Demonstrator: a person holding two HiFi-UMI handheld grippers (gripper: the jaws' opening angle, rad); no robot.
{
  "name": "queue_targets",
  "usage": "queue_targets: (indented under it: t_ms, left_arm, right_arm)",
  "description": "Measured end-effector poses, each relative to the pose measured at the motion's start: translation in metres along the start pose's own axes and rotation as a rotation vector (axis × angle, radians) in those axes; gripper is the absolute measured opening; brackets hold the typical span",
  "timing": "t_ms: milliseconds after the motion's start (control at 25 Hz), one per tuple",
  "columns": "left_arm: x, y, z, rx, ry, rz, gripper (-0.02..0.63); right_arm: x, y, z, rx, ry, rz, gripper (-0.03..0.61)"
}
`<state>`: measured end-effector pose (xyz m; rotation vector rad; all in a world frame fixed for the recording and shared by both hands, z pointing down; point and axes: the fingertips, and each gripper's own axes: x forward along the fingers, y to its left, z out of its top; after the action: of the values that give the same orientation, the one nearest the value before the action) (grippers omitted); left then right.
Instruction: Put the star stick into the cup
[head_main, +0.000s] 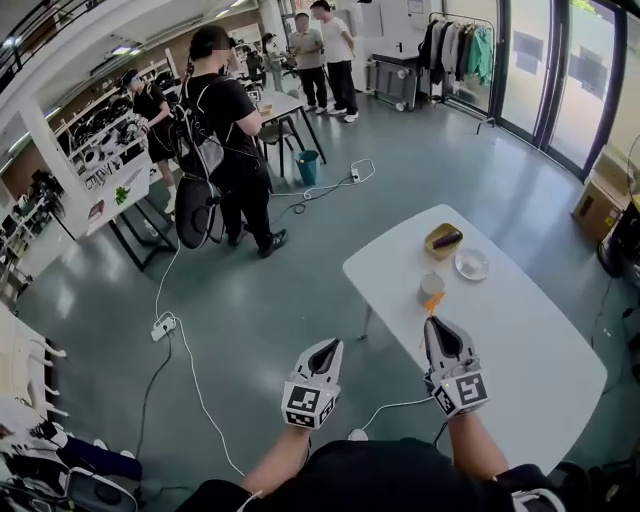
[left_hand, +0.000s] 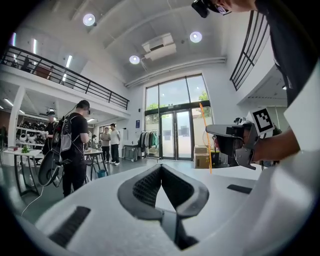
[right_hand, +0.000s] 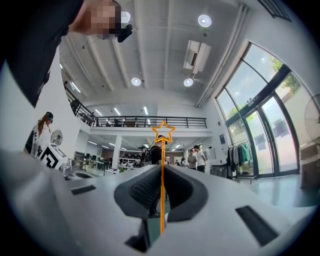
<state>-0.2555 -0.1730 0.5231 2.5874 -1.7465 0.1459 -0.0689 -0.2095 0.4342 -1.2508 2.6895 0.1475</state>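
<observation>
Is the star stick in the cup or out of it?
Out. The star stick is clamped between the jaws of the right gripper, star end up, and the cup stands ahead of that gripper.

**Bright daylight, warped edges**

Daylight is pouring through the glass doors, and round ceiling lights are glowing. The grey floor is catching window glare. Both gripper views are bending and darkening at the corners, and the left tool is looking soft close to the lens.

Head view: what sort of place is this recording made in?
Likely an open lab or workshop hall: workbenches loaded with gear, a power strip lying on the floor, and a mezzanine railing overhead.
</observation>
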Motion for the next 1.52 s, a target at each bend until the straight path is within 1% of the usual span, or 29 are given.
queue_targets:
  t_ms: [120,320,560,720,1040,1320,1520]
  left_arm:
    - [0.014,0.007,0.002,0.01,-0.003,-0.03,0.009]
    - [0.04,0.008,-0.003,0.002,0.001,-0.085,0.009]
    - [0.074,0.004,-0.009,-0.012,0.012,-0.133,0.009]
    - [0.095,0.007,-0.01,-0.019,0.02,-0.143,0.009]
    - [0.135,0.029,-0.017,-0.018,0.05,-0.132,0.009]
    - [0.184,0.021,-0.021,-0.02,0.088,-0.147,0.009]
    - [0.211,0.017,-0.027,-0.011,0.113,-0.15,0.009]
  right_arm:
    - [0.008,-0.005,-0.003,-0.01,0.002,-0.022,0.023]
    - [0.018,-0.017,-0.014,-0.028,0.02,-0.052,0.023]
    - [0.031,-0.04,-0.023,-0.013,0.025,-0.097,0.023]
    - [0.044,-0.062,-0.031,0.009,0.034,-0.119,0.023]
    - [0.079,-0.108,-0.054,0.042,0.045,-0.159,0.023]
    - [0.103,-0.159,-0.075,0.072,0.06,-0.175,0.023]
    - [0.118,-0.191,-0.098,0.09,0.073,-0.183,0.023]
